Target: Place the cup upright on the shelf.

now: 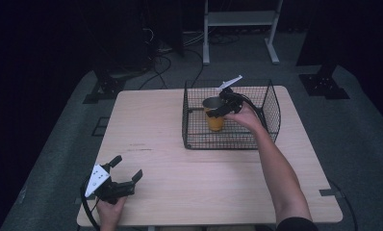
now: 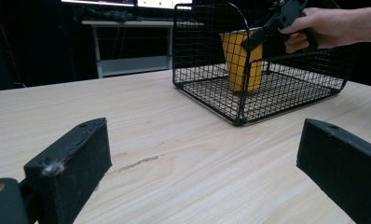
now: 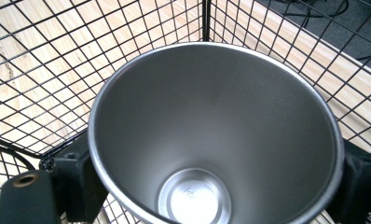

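A yellow cup (image 1: 214,121) with a bare steel inside (image 3: 211,126) stands upright inside a black wire basket (image 1: 228,144) at the back right of the wooden table (image 1: 170,187). My right gripper (image 1: 217,110) reaches over the basket's top, shut on the cup near its rim, one jaw on each side (image 3: 216,186). The left gripper view shows the cup (image 2: 243,60) low in the basket (image 2: 249,100), at or near its floor, with the right gripper (image 2: 260,32) on it. My left gripper (image 1: 127,168) rests at the near left, open and holding nothing (image 2: 202,163).
A grey metal stand (image 1: 240,19) and loose cables (image 1: 160,62) lie on the floor beyond the table. Bare wood stretches between the left gripper and the basket. The left gripper sits close to the table's near edge.
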